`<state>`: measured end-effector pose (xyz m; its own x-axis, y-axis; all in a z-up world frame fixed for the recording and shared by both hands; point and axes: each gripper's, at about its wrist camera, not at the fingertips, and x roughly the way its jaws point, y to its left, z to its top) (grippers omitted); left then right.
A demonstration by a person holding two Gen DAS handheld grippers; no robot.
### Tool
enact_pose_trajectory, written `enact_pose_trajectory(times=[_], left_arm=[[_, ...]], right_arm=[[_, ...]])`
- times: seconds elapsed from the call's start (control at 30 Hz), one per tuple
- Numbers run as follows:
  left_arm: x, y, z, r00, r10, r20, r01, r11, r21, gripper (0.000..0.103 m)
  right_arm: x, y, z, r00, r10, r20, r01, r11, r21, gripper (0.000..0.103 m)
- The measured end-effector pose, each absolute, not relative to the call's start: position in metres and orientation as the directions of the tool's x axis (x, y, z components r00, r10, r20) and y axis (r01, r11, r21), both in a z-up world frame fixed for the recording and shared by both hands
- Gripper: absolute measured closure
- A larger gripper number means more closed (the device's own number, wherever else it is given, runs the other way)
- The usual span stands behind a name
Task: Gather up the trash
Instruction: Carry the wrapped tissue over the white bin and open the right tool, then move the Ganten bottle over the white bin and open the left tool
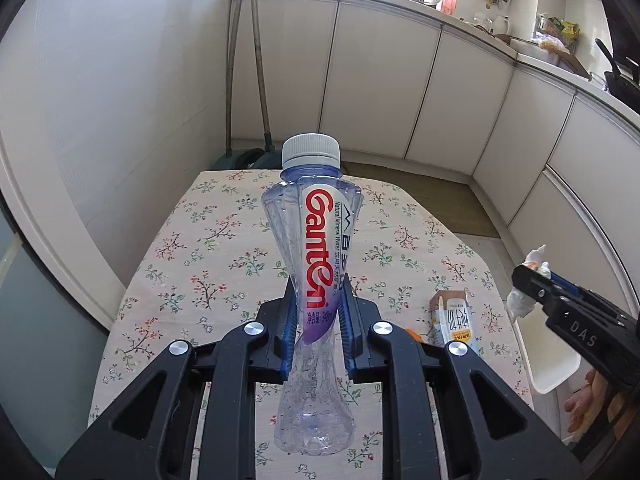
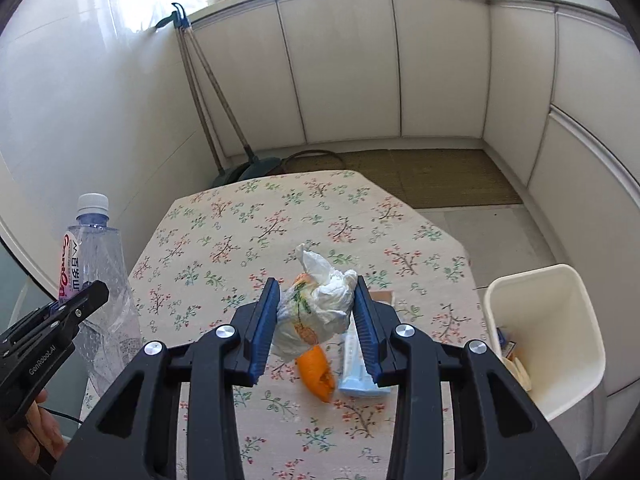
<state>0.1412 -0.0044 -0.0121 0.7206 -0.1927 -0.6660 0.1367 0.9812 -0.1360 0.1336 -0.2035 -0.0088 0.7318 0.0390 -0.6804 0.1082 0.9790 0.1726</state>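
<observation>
My left gripper [image 1: 316, 320] is shut on a crushed clear Ganten water bottle [image 1: 316, 240] with a white cap, held upright above the floral table [image 1: 192, 264]. The bottle also shows in the right wrist view [image 2: 100, 280], at the left. My right gripper [image 2: 316, 320] is shut on a crumpled white tissue wad [image 2: 320, 308] and holds it above the table [image 2: 240, 232]. The tissue also shows in the left wrist view [image 1: 524, 300], at the right. An orange peel [image 2: 316, 372] and a light blue wrapper [image 2: 356, 372] lie on the table under the right gripper. A small drink carton [image 1: 456, 320] lies on the table.
A white bin [image 2: 560, 340] stands off the table's right edge with some trash inside; it also shows in the left wrist view [image 1: 552, 364]. White cabinets [image 2: 400, 72] curve behind. A broom and dustpan [image 2: 224, 140] lean in the far corner. A mat [image 2: 440, 176] lies on the floor.
</observation>
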Motion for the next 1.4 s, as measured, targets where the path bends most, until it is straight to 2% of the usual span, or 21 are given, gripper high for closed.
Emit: enact_pose_trajectory(times=[0.43, 0.7, 0.8, 0.83, 0.87, 1.07, 1.17, 1.4], left_arm=[[0.143, -0.046, -0.022, 0.713, -0.214, -0.668, 0.198, 0.975, -0.101, 0.085], [0.144, -0.074, -0.029, 0.697, -0.237, -0.677, 0.240, 0.967, -0.091, 0.085], [0.144, -0.086, -0.031, 0.687, -0.255, -0.680, 0.260, 0.961, -0.097, 0.085], [0.143, -0.091, -0.032, 0.684, -0.263, -0.681, 0.270, 0.958, -0.099, 0.085], [0.143, -0.096, -0.033, 0.680, -0.272, -0.681, 0.281, 0.954, -0.101, 0.085], [0.136, -0.138, -0.035, 0.656, -0.332, -0.678, 0.361, 0.927, -0.104, 0.085], [0.131, -0.164, -0.032, 0.641, -0.372, -0.672, 0.404, 0.907, -0.116, 0.085], [0.132, -0.239, -0.017, 0.542, -0.524, -0.658, 0.499, 0.830, -0.250, 0.085]], right_arm=[[0.102, -0.307, 0.006, 0.750, -0.160, -0.642, 0.307, 0.944, 0.124, 0.066], [0.091, -0.380, -0.007, 0.681, -0.336, -0.651, 0.479, 0.877, 0.048, 0.065], [0.085, -0.401, -0.011, 0.655, -0.377, -0.654, 0.524, 0.851, 0.034, 0.061], [0.083, -0.407, -0.012, 0.648, -0.390, -0.654, 0.536, 0.844, 0.028, 0.055], [0.080, -0.413, -0.012, 0.645, -0.398, -0.653, 0.542, 0.840, 0.024, 0.044], [0.059, -0.435, -0.007, 0.628, -0.458, -0.629, 0.585, 0.811, -0.007, 0.018], [0.047, -0.452, -0.004, 0.620, -0.475, -0.624, 0.612, 0.791, 0.007, 0.012], [0.012, -0.498, 0.001, 0.587, -0.512, -0.627, 0.690, 0.721, 0.058, 0.010]])
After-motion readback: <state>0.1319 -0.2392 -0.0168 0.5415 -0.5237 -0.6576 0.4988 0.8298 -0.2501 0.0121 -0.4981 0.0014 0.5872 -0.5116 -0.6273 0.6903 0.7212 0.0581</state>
